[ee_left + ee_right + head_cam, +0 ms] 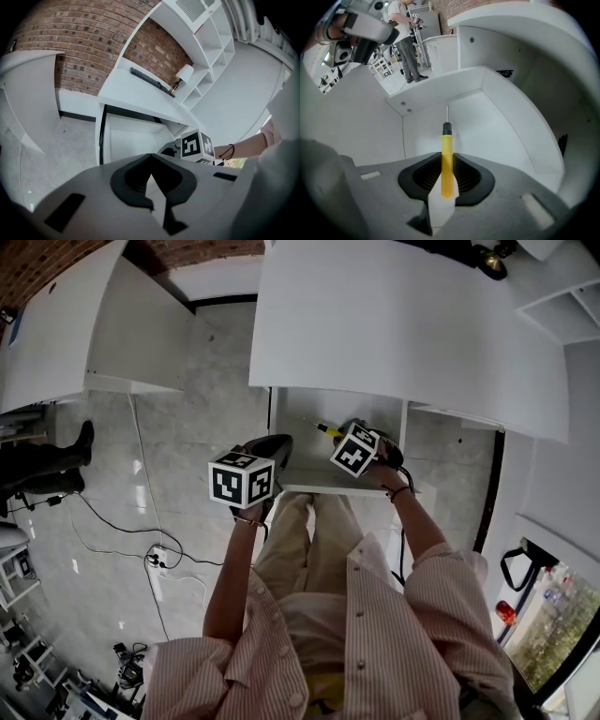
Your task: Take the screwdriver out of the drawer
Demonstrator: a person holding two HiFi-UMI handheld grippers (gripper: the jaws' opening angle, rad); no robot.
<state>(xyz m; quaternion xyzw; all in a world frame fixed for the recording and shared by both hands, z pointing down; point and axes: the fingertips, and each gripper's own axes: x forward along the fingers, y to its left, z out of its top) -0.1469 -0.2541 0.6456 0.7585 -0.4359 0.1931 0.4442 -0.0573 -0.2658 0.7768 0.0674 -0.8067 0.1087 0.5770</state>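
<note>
The screwdriver (pixel 447 159) has a yellow handle, a black collar and a thin metal shaft. My right gripper (pixel 447 165) is shut on the handle, with the shaft pointing away into the open white drawer (pixel 440 96). From the head view the screwdriver (pixel 327 429) sticks out to the left of the right gripper (pixel 350 427), over the drawer (pixel 342 489). My left gripper (pixel 276 442) hovers by the drawer's front left corner. Its black pads meet at the tips, and the left gripper (pixel 150 161) holds nothing.
The drawer hangs under a white desk top (pixel 403 324) carrying a lamp (pixel 185 75) and a keyboard (pixel 147 79). A second white desk (pixel 56 343) stands to the left. Cables and a power strip (pixel 159 559) lie on the marble floor. A bystander's shoes (pixel 56 465) show at the left.
</note>
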